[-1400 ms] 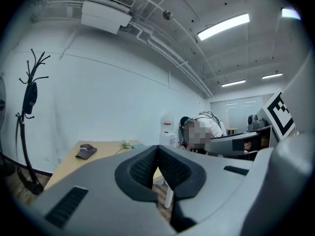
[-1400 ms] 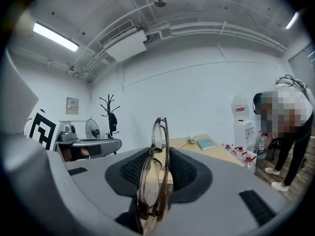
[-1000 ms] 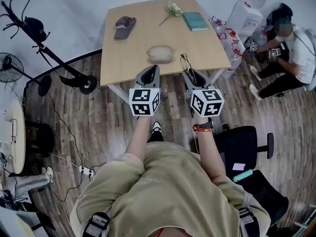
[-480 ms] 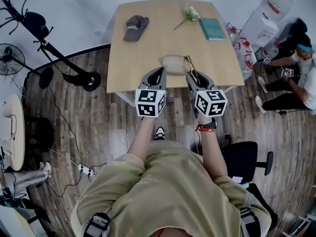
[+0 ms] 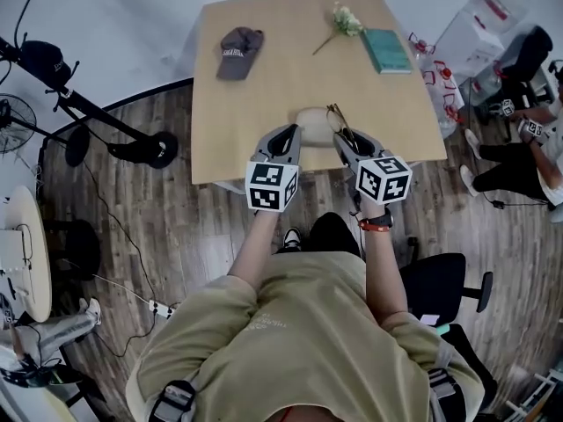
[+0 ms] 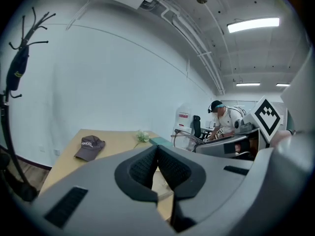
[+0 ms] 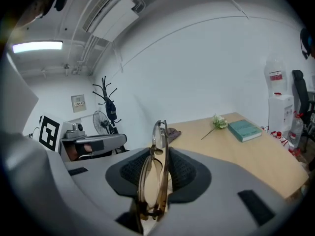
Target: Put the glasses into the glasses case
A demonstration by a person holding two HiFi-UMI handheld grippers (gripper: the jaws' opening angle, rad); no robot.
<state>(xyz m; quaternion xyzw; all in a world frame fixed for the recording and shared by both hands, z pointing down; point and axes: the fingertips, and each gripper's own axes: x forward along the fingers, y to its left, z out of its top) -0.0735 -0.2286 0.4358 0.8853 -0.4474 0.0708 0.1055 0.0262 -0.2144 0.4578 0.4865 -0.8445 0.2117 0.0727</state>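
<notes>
Brown-tinted translucent plastic and thin metal form the folded glasses that your right claw has clamped edge-on between its ribbed dark pads; the frame stands upright in the grip, running from deep in the throat of the jaws up past the pad tips, the rounded lens rims showing side by side. Your left claw has its own ridged pads pressed tip to tip, with nothing between them. Just ahead of both claws, between their tips, the beige, soft-looking oval glasses case lies flat on the pale smooth wooden table; the glasses' tip hangs just beside the case's right end. Well ahead and left of the left claw sits a grey cloth cap, crumpled and rounded; well ahead of the right claw lie a pale flower sprig on a thin stem and a flat teal rectangular book, near the table's far edge.
</notes>
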